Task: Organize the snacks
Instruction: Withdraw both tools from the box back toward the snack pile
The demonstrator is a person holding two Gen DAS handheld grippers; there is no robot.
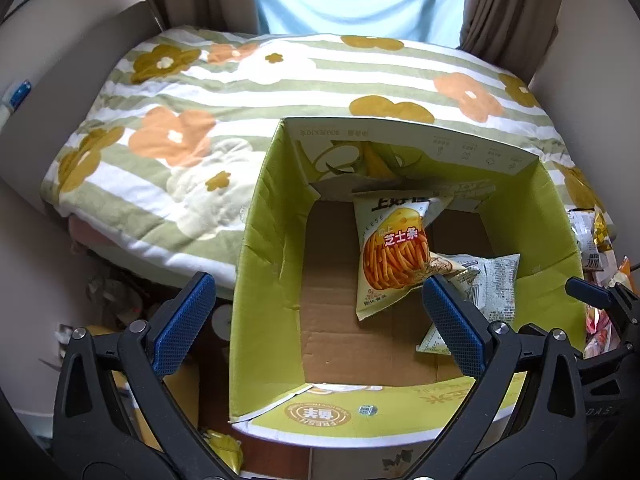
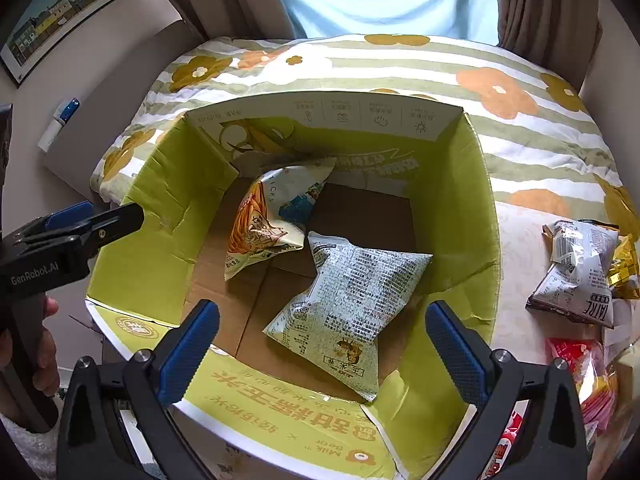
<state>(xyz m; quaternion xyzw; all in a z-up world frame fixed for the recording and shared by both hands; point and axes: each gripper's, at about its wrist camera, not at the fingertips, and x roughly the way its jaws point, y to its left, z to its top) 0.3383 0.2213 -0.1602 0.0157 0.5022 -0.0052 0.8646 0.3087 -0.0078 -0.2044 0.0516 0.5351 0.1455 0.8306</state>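
Box (image 1: 272,280) on floral quilt (image 1: 240,92), curtains (image 2: 548,4) behind; both grippers' jaws spread.

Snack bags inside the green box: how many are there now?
2. The cheese stick bag leans toward the far-left corner; the pale printed bag lies nearer, to its right. Nothing seems hidden beneath.

Red snack packets (image 2: 588,376) cut off, perhaps several.

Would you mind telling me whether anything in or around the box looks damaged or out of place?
The cardboard box is worn: its near flap is torn and curling. Inside, the cheese-stick bag and grey bag lie crumpled and askew.
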